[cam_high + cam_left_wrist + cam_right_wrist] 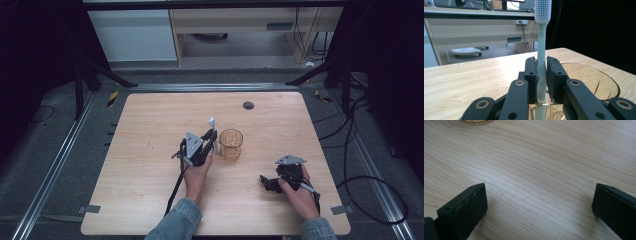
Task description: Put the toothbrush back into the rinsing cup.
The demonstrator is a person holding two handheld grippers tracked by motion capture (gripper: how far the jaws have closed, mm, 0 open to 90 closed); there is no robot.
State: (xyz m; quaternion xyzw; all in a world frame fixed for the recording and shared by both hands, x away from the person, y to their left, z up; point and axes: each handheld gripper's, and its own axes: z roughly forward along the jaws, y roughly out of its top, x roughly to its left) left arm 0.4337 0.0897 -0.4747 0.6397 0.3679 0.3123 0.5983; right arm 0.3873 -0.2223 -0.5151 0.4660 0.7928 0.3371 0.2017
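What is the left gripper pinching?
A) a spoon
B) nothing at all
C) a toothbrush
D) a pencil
C: the left gripper is shut on the pale handle of a toothbrush, which stands upright with its bristle head on top, next to the amber glass.

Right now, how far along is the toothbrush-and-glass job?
Done: the left gripper is shut on the toothbrush, which stands upright with its bristles up. In hand: it is held just beside the amber glass. Left: setting it into the glass. The right gripper rests open over the bare table.
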